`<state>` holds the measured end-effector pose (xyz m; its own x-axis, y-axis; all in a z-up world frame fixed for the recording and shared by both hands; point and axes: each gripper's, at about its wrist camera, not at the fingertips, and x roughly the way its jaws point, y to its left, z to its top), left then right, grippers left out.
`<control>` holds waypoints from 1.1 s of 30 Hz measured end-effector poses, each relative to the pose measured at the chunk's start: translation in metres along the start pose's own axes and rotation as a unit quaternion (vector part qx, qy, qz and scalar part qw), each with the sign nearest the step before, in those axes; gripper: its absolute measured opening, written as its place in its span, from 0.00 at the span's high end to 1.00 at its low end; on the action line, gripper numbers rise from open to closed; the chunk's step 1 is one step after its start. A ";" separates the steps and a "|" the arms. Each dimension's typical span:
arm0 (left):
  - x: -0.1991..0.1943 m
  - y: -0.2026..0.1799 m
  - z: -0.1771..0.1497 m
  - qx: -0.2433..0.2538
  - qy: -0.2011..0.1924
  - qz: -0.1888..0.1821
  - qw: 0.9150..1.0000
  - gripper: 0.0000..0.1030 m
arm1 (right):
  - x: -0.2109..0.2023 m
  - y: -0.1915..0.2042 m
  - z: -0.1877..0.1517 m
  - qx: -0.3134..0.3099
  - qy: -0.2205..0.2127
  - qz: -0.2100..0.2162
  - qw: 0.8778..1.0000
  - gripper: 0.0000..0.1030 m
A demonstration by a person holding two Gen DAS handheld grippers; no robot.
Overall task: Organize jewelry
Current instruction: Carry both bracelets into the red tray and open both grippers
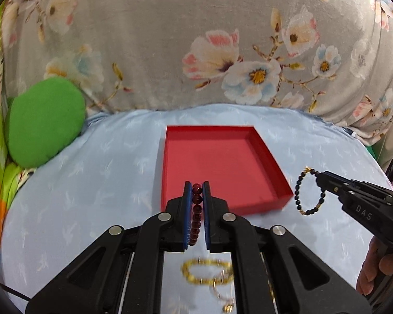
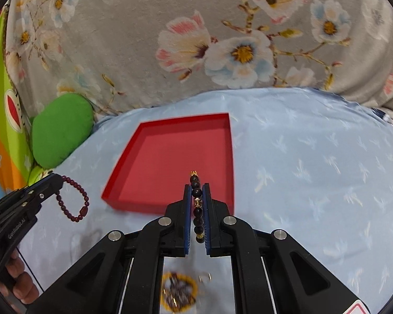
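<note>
Left gripper (image 1: 196,191) clamped red bracelet (image 1: 196,209), right gripper (image 2: 196,191) black bracelet (image 2: 197,204); red tray (image 1: 222,162) lay just ahead, between both.

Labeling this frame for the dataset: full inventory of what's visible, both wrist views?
red tray: 1, red, on the blue sheet, nothing in it
dark red bead bracelet: 1, clamped in left gripper
black bead bracelet: 1, black with gold accents, clamped in right gripper
yellow bead bracelet: 1, blurred, on sheet below the grippers
blue sheet: 1, light blue, patterned
floral fabric: 1, grey, behind
green cushion: 1, at left
left gripper: black, shut
right gripper: black, shut
</note>
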<state>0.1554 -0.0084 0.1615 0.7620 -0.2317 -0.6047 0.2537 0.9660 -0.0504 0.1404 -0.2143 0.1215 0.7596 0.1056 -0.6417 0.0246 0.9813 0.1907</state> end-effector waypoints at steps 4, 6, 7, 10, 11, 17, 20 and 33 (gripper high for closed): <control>0.037 -0.002 0.032 -0.004 0.001 -0.012 1.000 0.92 | 0.035 0.008 0.041 -0.017 0.003 0.016 1.000 0.93; 0.059 -0.003 0.045 -0.007 0.004 -0.022 1.000 0.92 | 0.053 0.012 0.056 -0.024 0.008 0.025 0.999 0.93; 0.068 -0.003 0.051 -0.009 0.006 -0.025 1.000 0.92 | 0.062 0.014 0.063 -0.027 0.010 0.026 0.999 0.93; 0.098 -0.004 0.064 -0.007 0.016 -0.030 0.999 0.92 | 0.097 0.015 0.084 -0.028 0.030 0.040 0.998 0.92; 0.108 -0.003 0.067 -0.006 0.019 -0.032 0.999 0.92 | 0.108 0.013 0.087 -0.024 0.038 0.044 0.998 0.92; 0.153 0.001 0.081 -0.008 0.029 -0.047 0.998 0.93 | 0.161 0.008 0.104 -0.005 0.074 0.060 0.995 0.92; 0.174 -0.001 0.086 -0.003 0.039 -0.039 0.998 0.93 | 0.184 0.008 0.105 -0.004 0.090 0.050 0.995 0.92; 0.207 0.018 0.059 0.004 0.078 0.053 0.996 0.71 | 0.197 -0.012 0.095 -0.017 0.084 -0.047 0.995 0.59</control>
<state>0.3530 -0.0454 0.0826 0.6834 -0.1075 -0.7221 0.1817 0.9830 0.0256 0.3510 -0.2206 0.0632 0.6352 0.0357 -0.7716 0.0663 0.9927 0.1006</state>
